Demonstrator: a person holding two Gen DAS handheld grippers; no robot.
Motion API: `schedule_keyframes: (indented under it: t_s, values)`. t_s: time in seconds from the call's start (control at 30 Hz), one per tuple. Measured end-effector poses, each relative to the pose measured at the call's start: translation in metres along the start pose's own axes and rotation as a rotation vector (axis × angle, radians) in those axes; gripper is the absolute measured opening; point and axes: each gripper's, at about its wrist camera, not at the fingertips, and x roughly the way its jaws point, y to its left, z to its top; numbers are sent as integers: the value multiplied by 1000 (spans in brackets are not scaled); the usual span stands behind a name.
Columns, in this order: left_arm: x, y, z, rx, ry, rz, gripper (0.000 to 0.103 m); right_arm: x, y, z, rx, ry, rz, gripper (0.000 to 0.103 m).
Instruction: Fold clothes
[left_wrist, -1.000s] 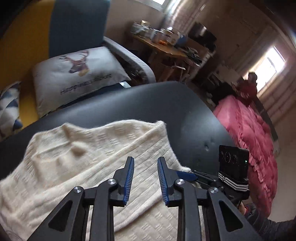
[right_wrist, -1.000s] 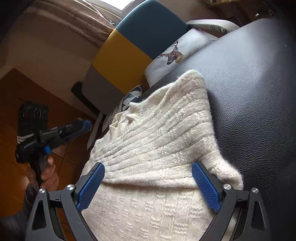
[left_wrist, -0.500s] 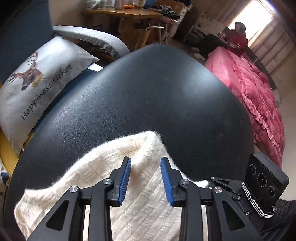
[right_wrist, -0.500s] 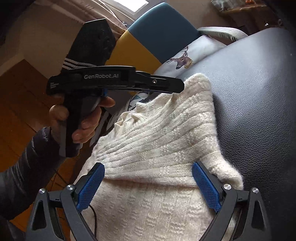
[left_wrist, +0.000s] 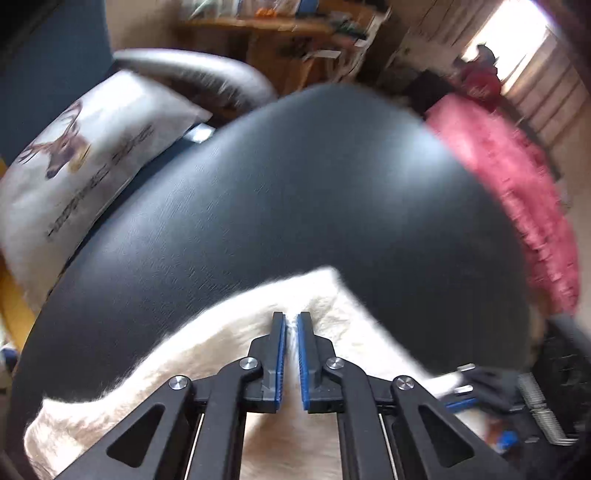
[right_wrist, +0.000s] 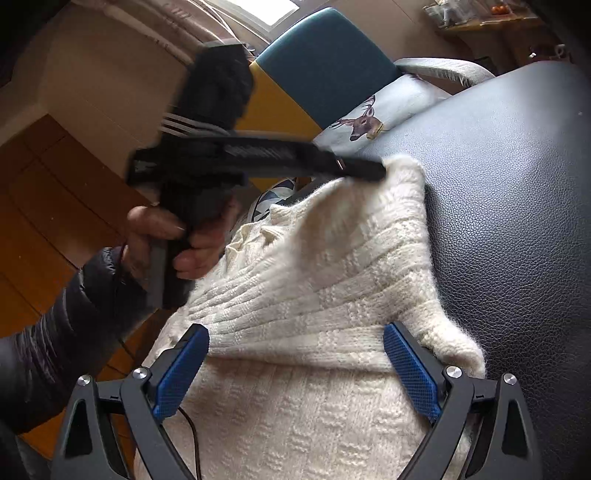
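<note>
A cream knitted sweater (right_wrist: 325, 295) lies partly folded on a black leather-look surface (right_wrist: 517, 221), its far corner reaching toward a deer-print cushion (right_wrist: 373, 114) that rests on a teal and yellow chair (right_wrist: 325, 66). At left in the right wrist view, a person's hand (right_wrist: 166, 240) in a dark puffer sleeve (right_wrist: 55, 339) grips the handle of the left gripper (left_wrist: 290, 325), whose black fingers reach across to the sweater's far corner. Seen from the left wrist view, that gripper's blue-padded jaws stand nearly together with a thin ridge of the cream knit pinched between them, near the sweater's edge where it meets the bare black surface. The right gripper (right_wrist: 295, 354) sits lower, over the near part of the sweater; its jaws are spread wide and released, the blue pads (right_wrist: 410, 365) flanking a folded band of knit without clasping it. Lettering runs along the cushion in the left wrist view, but it is too blurred to read. Farther right in that view a pink ruffled bedspread (left_wrist: 517, 192) lies beyond the surface's edge, and a cluttered wooden table (left_wrist: 280, 26) stands at the back of the room.
</note>
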Motion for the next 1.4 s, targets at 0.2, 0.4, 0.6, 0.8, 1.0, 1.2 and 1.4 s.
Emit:
schedule_keyframes:
  t_s: [0.2,0.4,0.6,0.8,1.0,1.2,1.4]
  values:
    - [-14,0,-1,-80,-79,19,13,1,2,-1,-6,1,-14,97]
    - [-72,26,-52,-283,-224,-21,17,-1,4,-1,-14,4,-33,97]
    - [-103,43,-130,-354,-245,3,17,-7,32,23,-152,7,-122,96]
    - [-116,67,-192,-431,-265,121,17,37,38,71,-363,106,-281,96]
    - [-115,93,-228,-498,-260,183,11,93,3,86,-424,262,-513,96]
    - [-135,80,-237,-544,-328,184,16,91,6,84,-428,264,-561,96]
    - [-147,87,-270,-631,-341,205,17,67,34,83,-423,224,-544,96]
